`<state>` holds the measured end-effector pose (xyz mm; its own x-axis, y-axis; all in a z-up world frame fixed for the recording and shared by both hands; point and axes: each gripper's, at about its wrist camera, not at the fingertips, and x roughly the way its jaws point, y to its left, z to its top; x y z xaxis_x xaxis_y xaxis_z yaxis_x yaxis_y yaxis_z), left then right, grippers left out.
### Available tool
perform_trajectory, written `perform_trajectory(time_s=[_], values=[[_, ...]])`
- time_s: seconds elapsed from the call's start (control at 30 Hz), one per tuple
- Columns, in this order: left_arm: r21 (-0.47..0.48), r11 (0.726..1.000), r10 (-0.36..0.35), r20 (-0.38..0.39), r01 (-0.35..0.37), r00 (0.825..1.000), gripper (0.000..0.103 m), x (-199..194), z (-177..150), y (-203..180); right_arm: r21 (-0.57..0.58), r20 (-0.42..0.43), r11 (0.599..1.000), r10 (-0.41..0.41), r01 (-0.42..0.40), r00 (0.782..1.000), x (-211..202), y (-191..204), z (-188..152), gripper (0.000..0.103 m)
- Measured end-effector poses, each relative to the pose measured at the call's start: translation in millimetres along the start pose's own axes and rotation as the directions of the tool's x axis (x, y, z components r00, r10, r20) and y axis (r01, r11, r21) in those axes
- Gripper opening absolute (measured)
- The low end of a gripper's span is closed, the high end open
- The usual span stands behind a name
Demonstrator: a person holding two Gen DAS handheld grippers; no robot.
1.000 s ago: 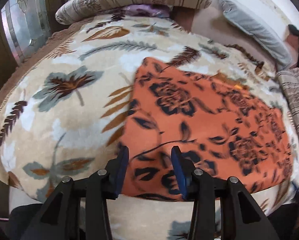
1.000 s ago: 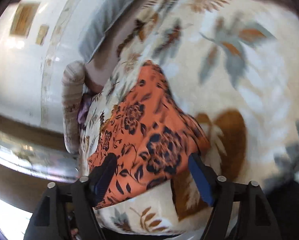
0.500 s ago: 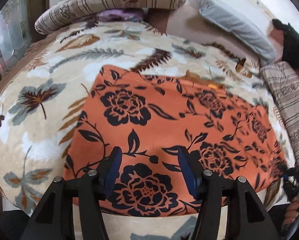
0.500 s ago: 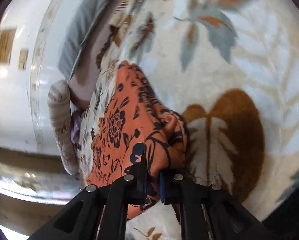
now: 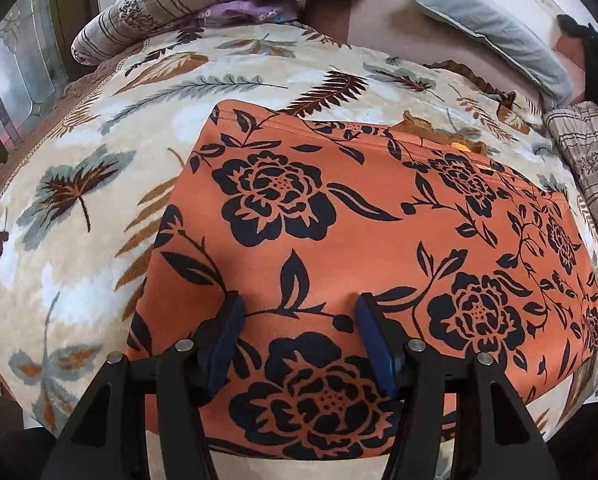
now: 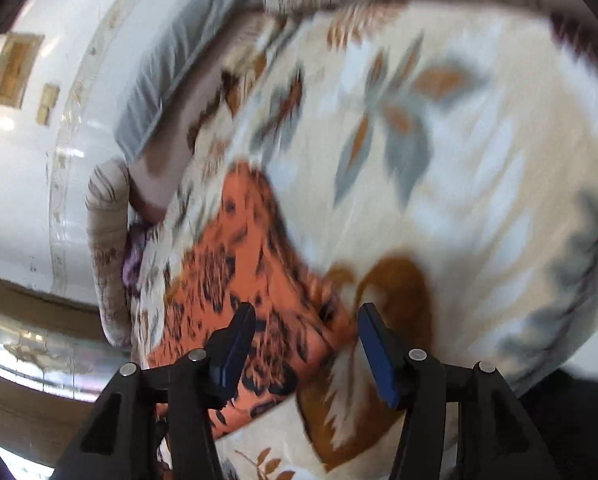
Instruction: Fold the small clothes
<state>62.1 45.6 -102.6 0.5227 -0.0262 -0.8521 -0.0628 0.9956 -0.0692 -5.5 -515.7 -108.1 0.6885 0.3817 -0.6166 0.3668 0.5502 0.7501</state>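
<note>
The orange floral garment [image 5: 379, 232] lay flat on the leaf-print blanket [image 5: 79, 208] of the bed, folded into a rough rectangle. Half a second earlier the right hand-held gripper [image 6: 305, 344] had been pinched shut on the garment's near corner; its jaws had just been opening and now stood apart above that corner — nothing gripped. The left hand-held gripper [image 5: 297, 332] had widened too, and hung half-open over the garment's near edge, empty. Probably one fold was finished, and the next grasp was still to come.

Garment [image 5: 379, 220] on blanket [image 5: 79, 200] (pillows [image 5: 491, 28] behind)
</note>
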Motion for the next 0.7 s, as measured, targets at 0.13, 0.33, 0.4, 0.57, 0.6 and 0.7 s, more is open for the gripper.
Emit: perform_trajectory(time_s=[0.13,0.33,0.4,0.57,0.6,0.7], values=[[0.008,1.0,0.007,0.015,-0.007,1.0,0.06,-0.2,-2.4,-0.8,-0.116,-0.18,0.986,0.096,-0.118,0.979,43.2,34.0,53.1,0.057],[-0.007,1.0,-0.022,0.005,0.022,1.0,0.06,-1.0,-0.7,3.0,-0.211,-0.353,0.972,0.019,-0.099,0.935,152.3,68.9,104.8,0.057],[-0.01,0.999,-0.036,0.002,0.036,0.999,0.06,-0.8,-0.1,5.6,-0.244,-0.378,0.968,-0.037,-0.061,0.925,176.5,74.1,110.1,0.054],[-0.026,0.997,-0.07,0.007,0.07,0.998,0.061,-0.1,0.6,10.8,-0.37,-0.337,0.929,-0.123,-0.011,0.933,189.1,86.0,115.2,0.011],[-0.025,0.997,-0.07,0.011,0.07,0.998,0.061,0.4,0.3,10.9,-0.353,-0.283,0.935,-0.145,0.038,0.948,186.3,82.2,121.3,0.01],[-0.013,0.998,-0.064,0.01,0.064,0.998,0.061,0.5,1.1,9.2,-0.245,-0.221,0.964,-0.159,0.103,0.962,181.2,64.7,126.2,0.015]])
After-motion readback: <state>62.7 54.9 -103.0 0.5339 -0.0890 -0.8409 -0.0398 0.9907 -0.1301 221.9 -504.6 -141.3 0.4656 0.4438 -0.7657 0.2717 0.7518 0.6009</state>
